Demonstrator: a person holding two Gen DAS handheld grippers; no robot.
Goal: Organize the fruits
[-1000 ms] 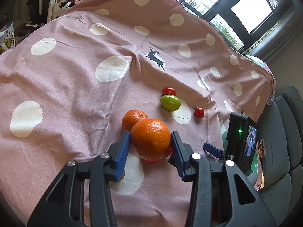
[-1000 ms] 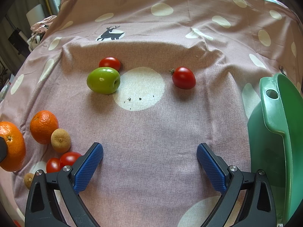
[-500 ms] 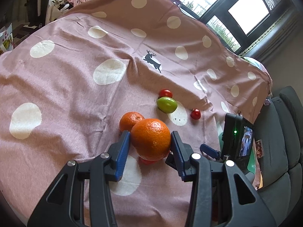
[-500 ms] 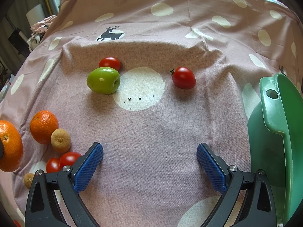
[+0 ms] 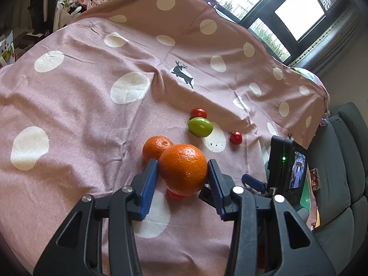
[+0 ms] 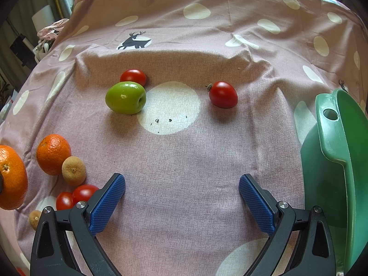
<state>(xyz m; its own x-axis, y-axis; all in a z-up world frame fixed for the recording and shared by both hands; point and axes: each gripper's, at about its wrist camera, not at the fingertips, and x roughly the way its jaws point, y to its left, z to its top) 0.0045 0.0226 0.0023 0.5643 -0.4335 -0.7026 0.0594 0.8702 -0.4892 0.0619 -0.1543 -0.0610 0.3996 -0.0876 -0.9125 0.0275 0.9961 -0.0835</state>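
Note:
My left gripper (image 5: 182, 172) is shut on a large orange (image 5: 183, 169), held above the pink spotted cloth (image 5: 80, 105); the orange also shows at the left edge of the right wrist view (image 6: 10, 180). A smaller orange (image 6: 53, 153) and a brown kiwi-like fruit (image 6: 74, 170) lie beside it, with two red tomatoes (image 6: 78, 196) below. A green apple (image 6: 125, 97) with a tomato (image 6: 133, 76) behind it and a lone tomato (image 6: 223, 94) lie farther off. My right gripper (image 6: 181, 197) is open and empty above bare cloth.
A green plastic bowl (image 6: 338, 151) stands at the right edge of the cloth. A small brown fruit (image 6: 35, 218) lies at the lower left. A grey sofa (image 5: 340, 165) is to the right, windows behind, and clutter at the far left.
My left gripper has lifted and drawn back a little with the large orange in it. My right gripper and the fruits on the cloth have not moved.

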